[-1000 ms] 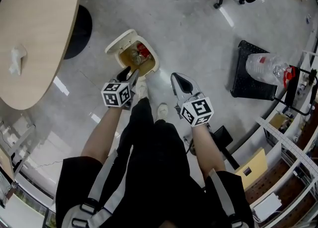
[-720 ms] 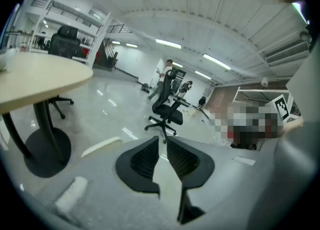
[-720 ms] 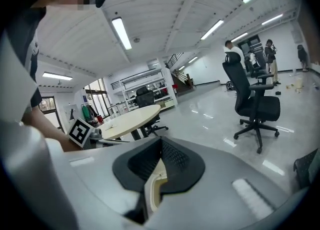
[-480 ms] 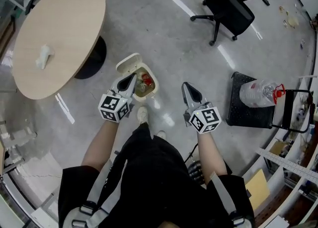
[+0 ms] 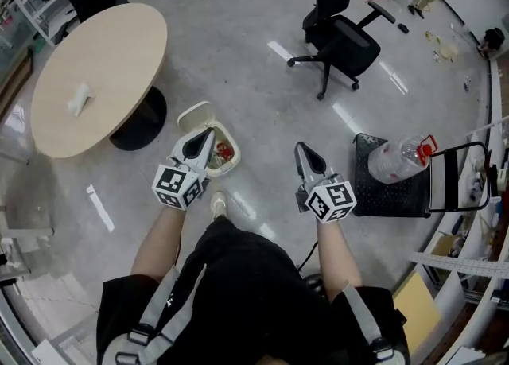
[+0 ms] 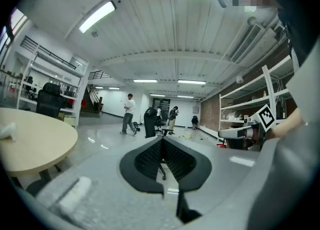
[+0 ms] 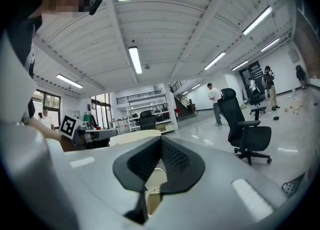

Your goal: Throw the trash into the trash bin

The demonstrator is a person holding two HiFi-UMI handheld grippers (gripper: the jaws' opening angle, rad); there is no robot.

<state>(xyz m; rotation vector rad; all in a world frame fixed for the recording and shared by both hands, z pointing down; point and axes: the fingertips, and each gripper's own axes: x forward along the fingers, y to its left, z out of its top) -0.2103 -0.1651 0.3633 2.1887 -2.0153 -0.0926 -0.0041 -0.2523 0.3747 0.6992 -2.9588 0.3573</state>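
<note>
The cream trash bin (image 5: 232, 166) stands on the floor with its lid (image 5: 193, 115) flipped open. Inside it lies trash, with a red piece (image 5: 225, 151) showing. In the head view my left gripper (image 5: 208, 132) hovers above the bin's near side, shut and empty. To the right of the bin, over bare floor, my right gripper (image 5: 302, 148) is also shut with nothing in it. The left gripper view shows that gripper (image 6: 161, 139) pointing level across the room. Below the tips of my right gripper (image 7: 161, 138), part of the bin (image 7: 153, 183) shows.
A round wooden table (image 5: 103, 61) with a crumpled tissue (image 5: 79, 99) stands at the left. A black office chair (image 5: 342, 41) is ahead to the right. A large water bottle (image 5: 395, 160) lies on a black cart (image 5: 374, 196). Shelving lines the right edge. People (image 6: 129, 113) stand far off.
Both grippers have risen away from the bin as the person stood up. The left jaws, open over the bin before, are now shut. More of the room shows.
</note>
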